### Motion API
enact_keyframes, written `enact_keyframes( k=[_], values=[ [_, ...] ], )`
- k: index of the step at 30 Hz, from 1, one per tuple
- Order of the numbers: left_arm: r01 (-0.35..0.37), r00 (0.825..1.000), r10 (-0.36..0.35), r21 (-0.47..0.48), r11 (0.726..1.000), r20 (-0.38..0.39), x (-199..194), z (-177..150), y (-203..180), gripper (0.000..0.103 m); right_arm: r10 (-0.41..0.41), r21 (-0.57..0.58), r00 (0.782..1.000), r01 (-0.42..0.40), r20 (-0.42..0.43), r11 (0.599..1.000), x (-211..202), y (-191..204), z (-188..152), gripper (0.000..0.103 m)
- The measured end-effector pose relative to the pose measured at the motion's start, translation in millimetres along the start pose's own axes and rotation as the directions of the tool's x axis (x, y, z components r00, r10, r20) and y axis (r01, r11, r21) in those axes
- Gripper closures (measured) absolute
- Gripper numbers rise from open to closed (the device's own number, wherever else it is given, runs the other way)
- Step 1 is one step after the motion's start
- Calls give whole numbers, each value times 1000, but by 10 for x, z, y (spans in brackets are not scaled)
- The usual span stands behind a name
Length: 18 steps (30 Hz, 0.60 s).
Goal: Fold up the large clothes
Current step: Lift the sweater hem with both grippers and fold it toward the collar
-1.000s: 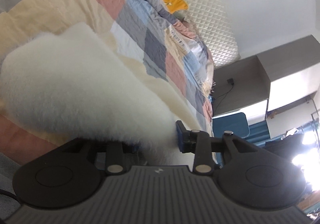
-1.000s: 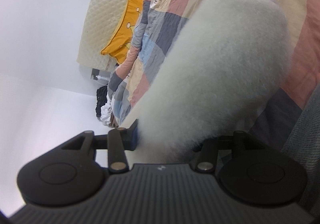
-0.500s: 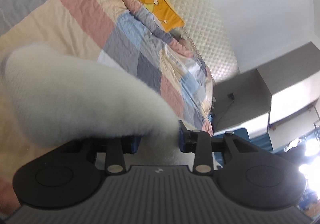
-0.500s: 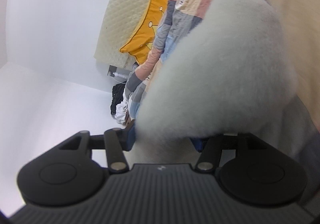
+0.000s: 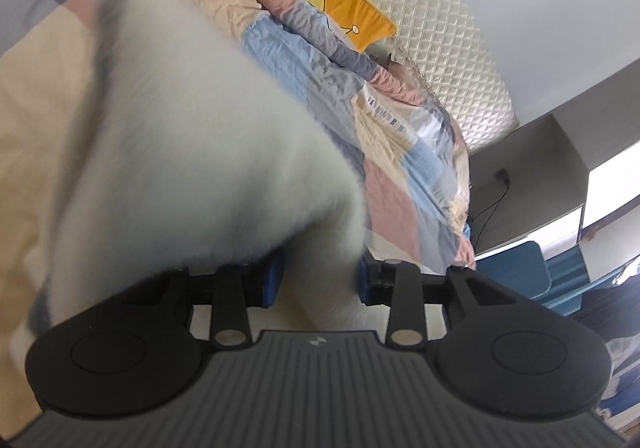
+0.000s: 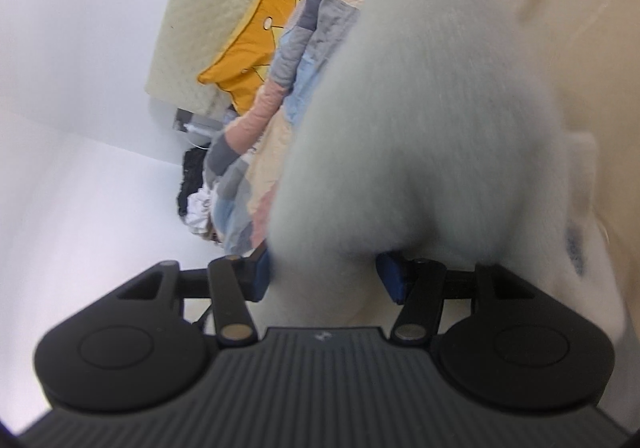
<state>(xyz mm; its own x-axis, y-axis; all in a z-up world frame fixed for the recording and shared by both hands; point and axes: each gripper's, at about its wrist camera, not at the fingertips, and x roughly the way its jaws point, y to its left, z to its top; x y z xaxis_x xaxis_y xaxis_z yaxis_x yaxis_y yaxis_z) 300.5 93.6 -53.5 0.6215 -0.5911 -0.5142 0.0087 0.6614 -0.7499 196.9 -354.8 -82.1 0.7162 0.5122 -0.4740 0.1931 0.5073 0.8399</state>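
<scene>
Left gripper (image 5: 320, 282) and right gripper (image 6: 322, 268) each clench a bunch of the fluffy white garment (image 5: 208, 152), lifted above the patchwork bed (image 5: 400, 184); mid-fold, I judge — next, lay the held edge down evenly; then release.

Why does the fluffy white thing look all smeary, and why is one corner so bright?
Left wrist view: the fluffy white garment is blurred, close to the lens, while the patchwork quilt stays fairly sharp; window glare washes out the right edge. Right wrist view: the garment is soft too, and the straight wall bends from the fisheye.
</scene>
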Motion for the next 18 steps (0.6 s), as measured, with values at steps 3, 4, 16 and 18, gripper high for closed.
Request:
enact_keyframes(
  k=[3,4,16,18],
  values=[
    [16,1000,-16,-8,1000,1,248,101,181,61,-1,-12,1000,1,-7,1000,166,-76,91,45],
    [19,1000,-19,-20,1000,8,319,121,245,61,1,-14,1000,-1,-10,1000,216,-86,112,45],
    [22,1000,-23,-83,996,-8,905,243,658,60,22,-140,999,-16,44,990,631,-166,299,45],
    [24,1000,-25,-77,997,-8,904,250,639,60,23,-155,999,-16,47,988,623,-188,316,45]
  ],
)
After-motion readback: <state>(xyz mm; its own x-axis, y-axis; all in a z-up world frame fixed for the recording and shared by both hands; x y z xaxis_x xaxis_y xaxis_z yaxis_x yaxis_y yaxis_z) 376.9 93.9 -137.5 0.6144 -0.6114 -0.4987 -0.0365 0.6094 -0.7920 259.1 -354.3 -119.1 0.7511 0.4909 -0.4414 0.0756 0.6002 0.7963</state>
